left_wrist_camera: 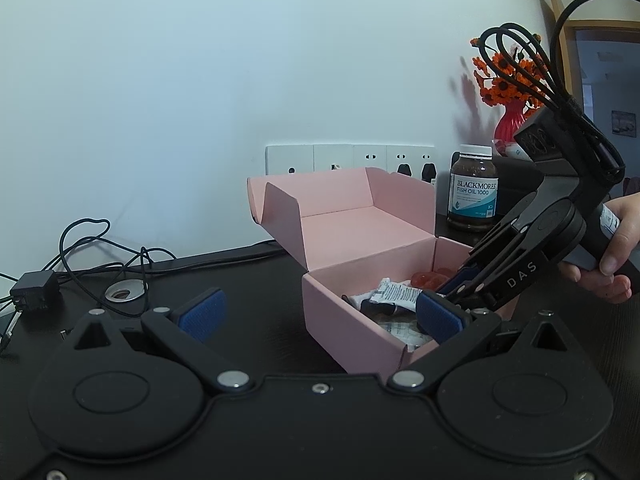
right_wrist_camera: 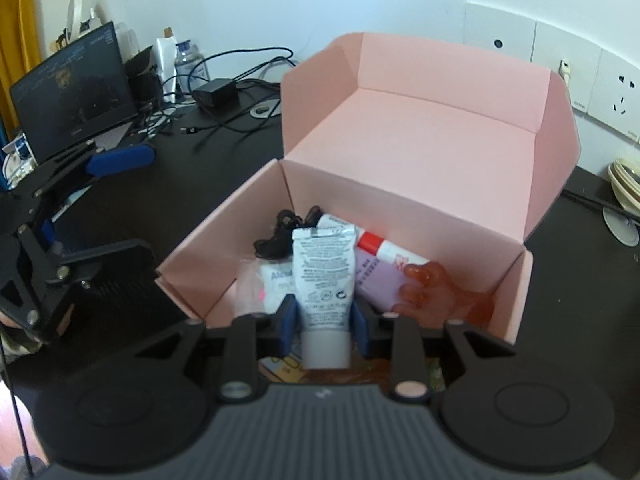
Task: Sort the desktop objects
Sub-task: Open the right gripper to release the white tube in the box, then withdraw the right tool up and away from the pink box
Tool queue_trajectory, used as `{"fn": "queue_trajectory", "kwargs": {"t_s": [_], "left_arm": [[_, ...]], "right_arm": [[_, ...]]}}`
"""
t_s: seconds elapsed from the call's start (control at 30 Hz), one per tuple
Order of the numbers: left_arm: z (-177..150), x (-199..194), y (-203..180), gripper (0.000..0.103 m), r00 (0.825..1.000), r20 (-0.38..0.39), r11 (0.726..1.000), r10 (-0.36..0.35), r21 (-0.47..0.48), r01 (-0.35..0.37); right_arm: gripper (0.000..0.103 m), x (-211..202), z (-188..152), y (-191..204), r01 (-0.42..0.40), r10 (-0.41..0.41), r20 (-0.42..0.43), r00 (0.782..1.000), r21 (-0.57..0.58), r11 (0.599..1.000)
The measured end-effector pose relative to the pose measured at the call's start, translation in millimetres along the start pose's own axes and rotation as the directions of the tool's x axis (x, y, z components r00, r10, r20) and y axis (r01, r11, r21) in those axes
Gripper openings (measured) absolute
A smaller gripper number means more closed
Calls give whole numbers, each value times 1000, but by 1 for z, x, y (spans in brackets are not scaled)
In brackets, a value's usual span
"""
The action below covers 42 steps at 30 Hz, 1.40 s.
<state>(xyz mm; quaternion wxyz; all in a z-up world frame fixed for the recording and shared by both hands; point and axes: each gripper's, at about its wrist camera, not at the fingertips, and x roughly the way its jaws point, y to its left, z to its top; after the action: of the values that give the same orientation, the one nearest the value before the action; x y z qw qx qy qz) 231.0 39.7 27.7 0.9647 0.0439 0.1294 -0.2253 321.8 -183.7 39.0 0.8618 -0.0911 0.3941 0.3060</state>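
An open pink cardboard box (left_wrist_camera: 340,316) stands on the black desk with its lid flipped up. My right gripper (right_wrist_camera: 324,322) is tilted down over the box's near edge, shut on a white tube (right_wrist_camera: 324,276) with a grey cap. In the left wrist view the right gripper (left_wrist_camera: 452,290) reaches into the box from the right, and the tube (left_wrist_camera: 394,294) pokes out of it. Inside the box lie a purple tube (right_wrist_camera: 374,276), an orange see-through hand toy (right_wrist_camera: 424,284), a black lacy item (right_wrist_camera: 280,236) and a clear packet (right_wrist_camera: 256,280). My left gripper (left_wrist_camera: 320,316) stands open astride the box's near corner, holding nothing.
A fish oil bottle (left_wrist_camera: 474,192) and a red vase of orange flowers (left_wrist_camera: 508,120) stand behind the box on the right. Tangled cables with a black adapter (left_wrist_camera: 34,290) lie at the left. A laptop (right_wrist_camera: 72,92) and bottles sit beyond. Stacked bowls (right_wrist_camera: 624,184) are by the wall sockets.
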Motion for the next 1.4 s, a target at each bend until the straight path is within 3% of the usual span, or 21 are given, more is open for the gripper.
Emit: {"fn": "queue_trajectory", "kwargs": {"t_s": [0.1,0.13,0.17,0.23,0.47,0.63,0.93,1.2,1.4], "left_arm": [[0,0,0,103,1000,-1,1000,-2,1,2],[0,0,0,103,1000,-1,1000,-2,1,2],[0,0,0,103,1000,-2,1000,-3,0,3],[0,0,1,103,1000,-3,1000,-4,-2,4],[0,1,1,103,1000,-6,1000,-7,-3,7],[1,2,2,103,1000,-7,1000,-6,-4,6],[1,2,2,103,1000,-11,1000,-1,-9,1],[1,5,4,103,1000,-24,1000,16,-23,-17],[0,4,4,103,1000,-18,999,26,-19,-26]], "right_arm": [[40,-4,0,1,-19,19,13,1000,-8,1000],[55,-5,1,2,-30,30,21,999,-3,1000],[80,-8,1,3,-34,35,38,999,-5,999],[93,-16,1,8,-26,29,101,995,-35,999],[97,-36,9,15,1,13,189,982,-72,997],[102,-41,8,13,53,-42,209,977,-47,998],[102,-54,-5,9,143,-143,247,958,19,990],[102,-73,-41,9,324,-364,325,873,171,931],[102,-86,-84,-5,297,-417,452,788,314,902]]}}
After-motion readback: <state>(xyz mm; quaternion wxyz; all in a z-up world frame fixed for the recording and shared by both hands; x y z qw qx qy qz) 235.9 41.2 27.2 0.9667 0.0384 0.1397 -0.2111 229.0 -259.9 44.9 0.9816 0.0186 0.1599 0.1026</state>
